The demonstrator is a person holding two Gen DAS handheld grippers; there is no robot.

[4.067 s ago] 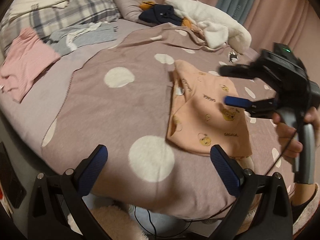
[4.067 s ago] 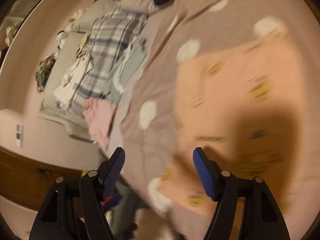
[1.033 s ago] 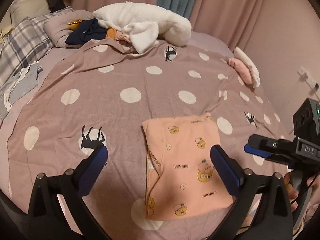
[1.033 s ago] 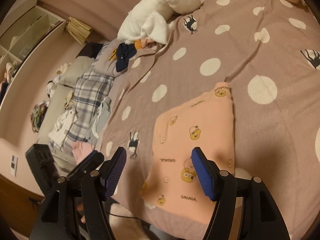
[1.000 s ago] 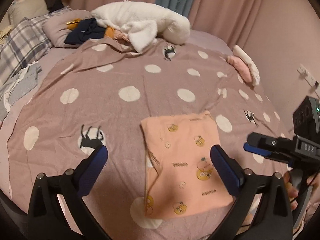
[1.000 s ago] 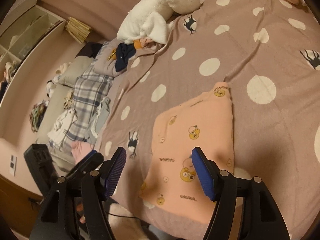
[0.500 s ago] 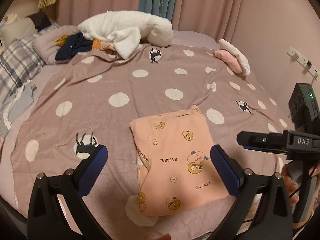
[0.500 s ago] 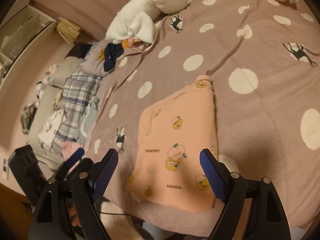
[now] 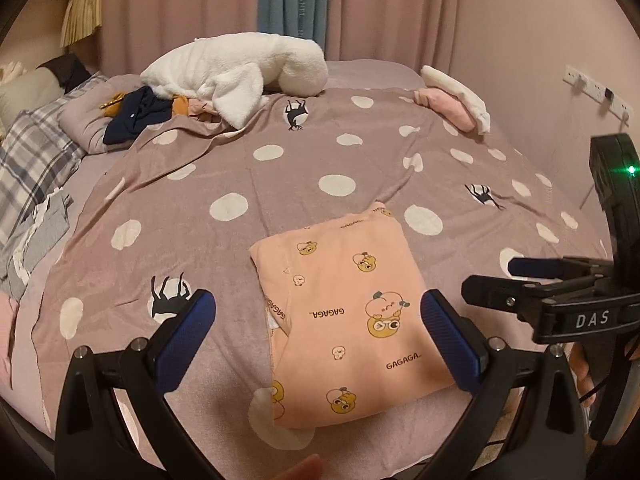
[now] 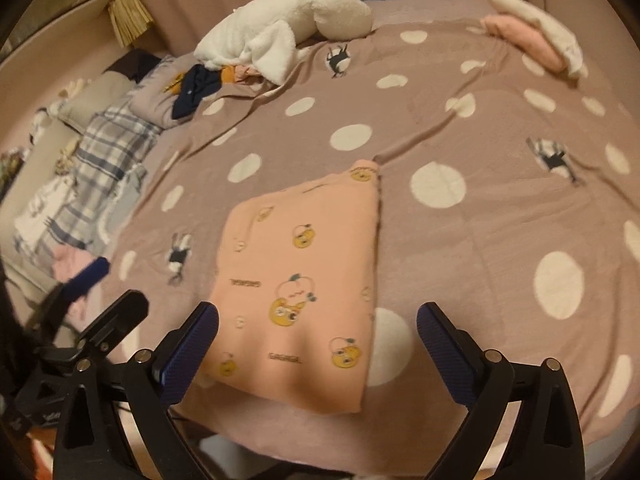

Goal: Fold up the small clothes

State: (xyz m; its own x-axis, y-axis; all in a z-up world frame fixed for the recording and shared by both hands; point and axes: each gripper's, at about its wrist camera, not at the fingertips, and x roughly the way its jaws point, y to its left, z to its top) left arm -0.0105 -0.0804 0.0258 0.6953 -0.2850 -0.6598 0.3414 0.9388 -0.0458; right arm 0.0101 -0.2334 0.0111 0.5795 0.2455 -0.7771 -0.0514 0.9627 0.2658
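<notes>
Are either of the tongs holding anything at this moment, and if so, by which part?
Nothing is held. The left tongs and the right tongs are both open and clear of the folded peach garment, which lies flat on the dotted blanket.

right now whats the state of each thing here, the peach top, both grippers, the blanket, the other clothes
peach top: folded flat on the blanket, nothing gripping it
left gripper: open, empty
right gripper: open, empty
polka-dot blanket: spread out, lightly wrinkled
white fleece: heaped, unfolded
navy garment: crumpled
pink and white pile: folded, stacked
</notes>
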